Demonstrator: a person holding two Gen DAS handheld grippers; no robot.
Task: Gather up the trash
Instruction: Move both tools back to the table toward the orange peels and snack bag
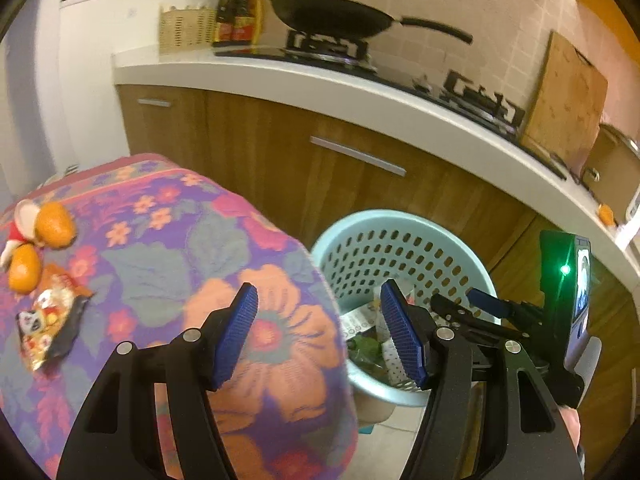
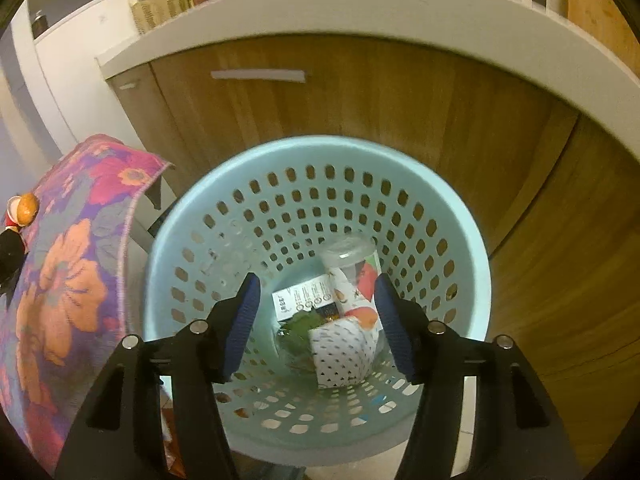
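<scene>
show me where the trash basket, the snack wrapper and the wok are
trash basket (image 2: 452,216): right wrist view, on its perforated inner wall.
snack wrapper (image 1: 50,316): left wrist view, middle of the crumpled packet.
wok (image 1: 336,14): left wrist view, on its black bowl.

right gripper (image 2: 316,320) gapes empty above the trash-filled basket (image 2: 180,216).
</scene>
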